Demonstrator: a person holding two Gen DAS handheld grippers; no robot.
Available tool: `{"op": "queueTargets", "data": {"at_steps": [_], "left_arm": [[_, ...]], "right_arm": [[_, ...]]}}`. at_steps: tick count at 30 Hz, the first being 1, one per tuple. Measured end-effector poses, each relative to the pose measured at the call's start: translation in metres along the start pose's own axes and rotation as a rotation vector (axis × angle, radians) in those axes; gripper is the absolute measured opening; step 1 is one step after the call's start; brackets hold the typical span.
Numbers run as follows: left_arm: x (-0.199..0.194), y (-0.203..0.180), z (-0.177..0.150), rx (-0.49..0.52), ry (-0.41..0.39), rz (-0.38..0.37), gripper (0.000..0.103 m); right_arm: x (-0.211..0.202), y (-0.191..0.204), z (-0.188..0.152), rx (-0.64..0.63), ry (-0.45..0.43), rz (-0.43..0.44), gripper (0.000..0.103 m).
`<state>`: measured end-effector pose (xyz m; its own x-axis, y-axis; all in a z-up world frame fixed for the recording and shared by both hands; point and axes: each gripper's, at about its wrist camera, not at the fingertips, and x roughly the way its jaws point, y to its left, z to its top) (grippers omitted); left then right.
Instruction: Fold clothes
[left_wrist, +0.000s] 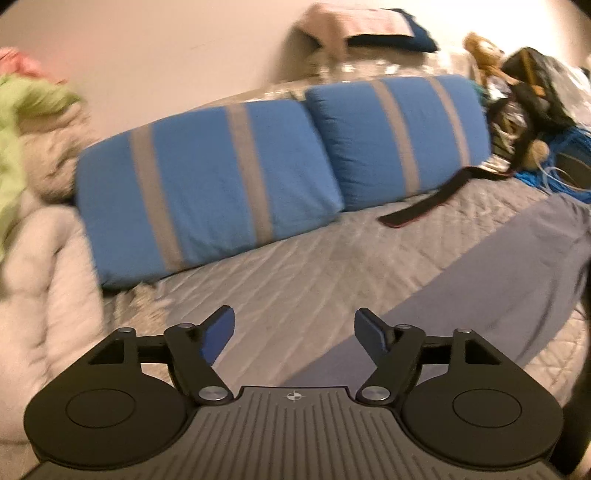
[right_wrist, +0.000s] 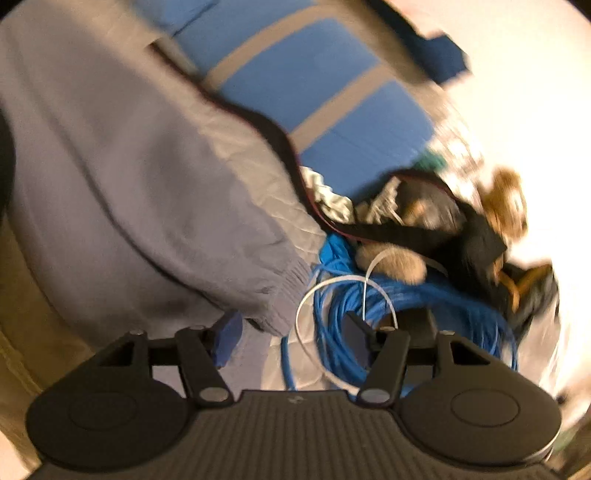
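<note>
A: Where is the garment right now?

B: The grey-lilac sweatshirt with ribbed cuffs lies spread on the grey quilted bedcover. In the left wrist view it shows as a flat band running off to the right; in the right wrist view one sleeve ends in a cuff just ahead of the right tool.

A: Is either tool holding it?

B: No. The left tool has its jaws spread wide with only bedcover and a strip of cloth beneath them. The right tool is likewise spread, nothing pinched; the cuff sits near its left finger, apart from the pads as far as the blur lets me tell.

A: So what is the step in hand?

B: I judge it to be picking new grip points for the next fold. The sleeve end looks the natural one for the right side.

A: Anything to watch?

B: The coil of blue cable with a white loop lies just beside the cuff, so the right tool should come at the cuff from the cloth side and pinch fabric alone. The two blue pillows with grey stripes and the dark strap lie farther up the bed, so the fold is best kept on the bare bedcover short of them.
</note>
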<state>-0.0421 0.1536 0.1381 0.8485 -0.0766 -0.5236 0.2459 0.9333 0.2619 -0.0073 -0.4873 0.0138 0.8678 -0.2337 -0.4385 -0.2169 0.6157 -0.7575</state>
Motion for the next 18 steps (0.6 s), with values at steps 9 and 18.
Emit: {"op": "queueTargets", "data": {"at_steps": [9, 18], "left_arm": [[0.041, -0.098, 0.018, 0.128, 0.034, -0.167, 0.075], [0.093, -0.207, 0.021, 0.327, 0.095, -0.236, 0.075]], "right_arm": [[0.025, 0.028, 0.008, -0.314, -0.044, 0.084, 0.056], [0.021, -0.025, 0.045, -0.267, -0.07, 0.086, 0.019]]}}
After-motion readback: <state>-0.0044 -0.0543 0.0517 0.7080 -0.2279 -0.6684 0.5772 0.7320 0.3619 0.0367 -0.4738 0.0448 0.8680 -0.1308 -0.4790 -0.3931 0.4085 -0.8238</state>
